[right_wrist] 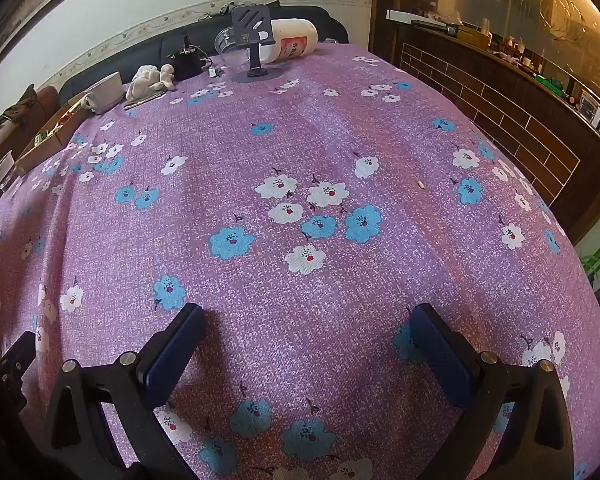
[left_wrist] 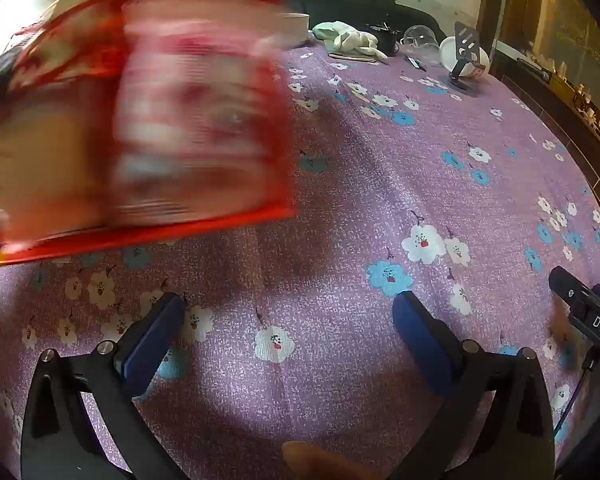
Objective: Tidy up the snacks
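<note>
While both claws are angled down over the bench, the left claw and the right claw are spread wide with nothing between their pads. A red snack packet (badly blurred) is seen above the bench's left side, ahead of the left claw.

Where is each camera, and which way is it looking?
Left wrist: on the left gripper, looking down at the tablecloth and a blurry red snack bag; open fingers and a fingertip show.
Right wrist: on the right gripper, looking down across the tablecloth; only its open fingers show.
Both see the phone stand and white cloth at the far edge.
</note>
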Tool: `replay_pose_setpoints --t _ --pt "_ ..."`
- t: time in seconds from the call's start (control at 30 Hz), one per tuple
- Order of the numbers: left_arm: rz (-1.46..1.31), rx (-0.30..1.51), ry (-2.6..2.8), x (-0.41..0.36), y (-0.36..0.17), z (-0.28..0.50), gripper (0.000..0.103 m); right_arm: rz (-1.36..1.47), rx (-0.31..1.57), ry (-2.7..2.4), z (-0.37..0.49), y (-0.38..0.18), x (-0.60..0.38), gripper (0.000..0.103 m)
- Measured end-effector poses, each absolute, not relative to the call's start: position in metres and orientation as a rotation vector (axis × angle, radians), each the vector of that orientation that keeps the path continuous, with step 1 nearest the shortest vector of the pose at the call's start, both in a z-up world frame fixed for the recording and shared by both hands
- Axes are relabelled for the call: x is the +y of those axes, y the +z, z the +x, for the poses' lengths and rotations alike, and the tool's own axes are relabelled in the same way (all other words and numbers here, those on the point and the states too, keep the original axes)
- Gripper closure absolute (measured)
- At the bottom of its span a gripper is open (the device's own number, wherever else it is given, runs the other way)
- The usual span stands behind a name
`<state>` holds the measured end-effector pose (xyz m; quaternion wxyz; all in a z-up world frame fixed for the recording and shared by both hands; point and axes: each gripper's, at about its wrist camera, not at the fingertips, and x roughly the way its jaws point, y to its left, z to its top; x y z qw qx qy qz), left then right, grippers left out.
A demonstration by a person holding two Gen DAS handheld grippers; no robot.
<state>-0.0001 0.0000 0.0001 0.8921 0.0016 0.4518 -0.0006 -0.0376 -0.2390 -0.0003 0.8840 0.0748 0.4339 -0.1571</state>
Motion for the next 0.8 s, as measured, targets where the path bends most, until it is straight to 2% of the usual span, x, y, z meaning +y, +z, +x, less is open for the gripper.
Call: replay_pose_setpoints --t 0.8 --pt "0.005 0.941 -0.002 0.0063 0.0070 -0.0026 0.000 0.157 0.903 -0.326 -0.0383 -0.0006 -0.2393 0.000"
